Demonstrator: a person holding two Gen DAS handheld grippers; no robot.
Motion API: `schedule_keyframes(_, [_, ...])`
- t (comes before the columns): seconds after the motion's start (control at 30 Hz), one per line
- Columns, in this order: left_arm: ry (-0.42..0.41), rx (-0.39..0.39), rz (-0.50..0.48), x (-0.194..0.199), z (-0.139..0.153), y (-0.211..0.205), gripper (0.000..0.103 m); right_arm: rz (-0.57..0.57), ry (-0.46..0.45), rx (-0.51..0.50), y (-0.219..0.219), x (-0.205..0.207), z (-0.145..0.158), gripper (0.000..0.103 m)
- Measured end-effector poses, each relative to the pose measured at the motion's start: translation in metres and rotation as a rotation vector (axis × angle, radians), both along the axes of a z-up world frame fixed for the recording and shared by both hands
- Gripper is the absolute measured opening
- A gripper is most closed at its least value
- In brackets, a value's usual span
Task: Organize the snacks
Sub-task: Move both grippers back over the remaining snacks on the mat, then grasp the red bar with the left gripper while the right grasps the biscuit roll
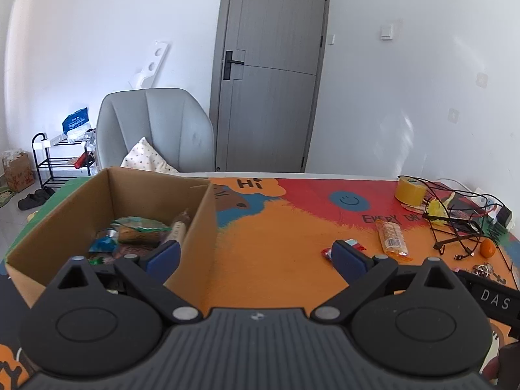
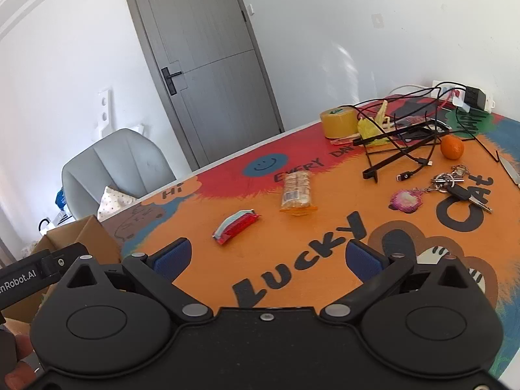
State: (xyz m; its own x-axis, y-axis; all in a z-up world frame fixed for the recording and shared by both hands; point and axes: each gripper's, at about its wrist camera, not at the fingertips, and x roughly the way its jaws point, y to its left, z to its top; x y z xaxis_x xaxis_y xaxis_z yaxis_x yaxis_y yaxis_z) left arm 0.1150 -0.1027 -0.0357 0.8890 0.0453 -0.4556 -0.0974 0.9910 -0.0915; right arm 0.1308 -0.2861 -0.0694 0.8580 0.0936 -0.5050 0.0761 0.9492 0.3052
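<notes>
A cardboard box (image 1: 200, 224) stands at the table's left and holds several snack packets (image 1: 139, 230); its corner also shows in the right wrist view (image 2: 87, 237). A red snack packet (image 2: 235, 226) and an orange cracker pack (image 2: 296, 192) lie on the mat; both show in the left wrist view, the red packet (image 1: 352, 245) partly behind my finger, the cracker pack (image 1: 391, 237) beyond it. My left gripper (image 1: 256, 256) is open and empty, straddling the box's right wall. My right gripper (image 2: 268, 256) is open and empty, above the mat short of the red packet.
At the table's right lie a yellow tape roll (image 2: 338, 123), tangled black cables with a stand (image 2: 403, 143), an orange fruit (image 2: 451, 147), keys with a pink charm (image 2: 448, 187) and a power strip (image 2: 464, 97). A grey chair (image 1: 152, 130) stands behind the table.
</notes>
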Motion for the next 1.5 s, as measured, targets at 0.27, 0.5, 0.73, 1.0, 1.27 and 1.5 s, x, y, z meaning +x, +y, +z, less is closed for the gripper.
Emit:
schedule_keyframes(0.27, [0.017, 0.017, -0.044, 0.024, -0.006, -0.021, 0.099, -0.021, 0.017, 0.014, -0.018, 0.015, -0.010, 0.102])
schedule_keyframes(0.5, [0.030, 0.028, -0.068, 0.051, -0.011, -0.036, 0.099, -0.030, 0.029, 0.023, -0.028, 0.037, -0.011, 0.100])
schedule_keyframes(0.73, [0.049, 0.031, -0.090, 0.075, -0.020, -0.045, 0.099, -0.033, 0.049, 0.029, -0.035, 0.058, -0.015, 0.096])
schedule_keyframes(1.0, [0.087, 0.055, -0.124, 0.106, -0.033, -0.060, 0.099, -0.031, 0.075, 0.034, -0.039, 0.084, -0.020, 0.091])
schedule_keyframes(1.27, [0.122, 0.070, -0.150, 0.137, -0.046, -0.073, 0.099, -0.028, 0.118, 0.047, -0.047, 0.114, -0.028, 0.086])
schedule_keyframes(1.5, [0.155, 0.090, -0.169, 0.160, -0.062, -0.084, 0.098, -0.030, 0.147, 0.053, -0.054, 0.135, -0.037, 0.083])
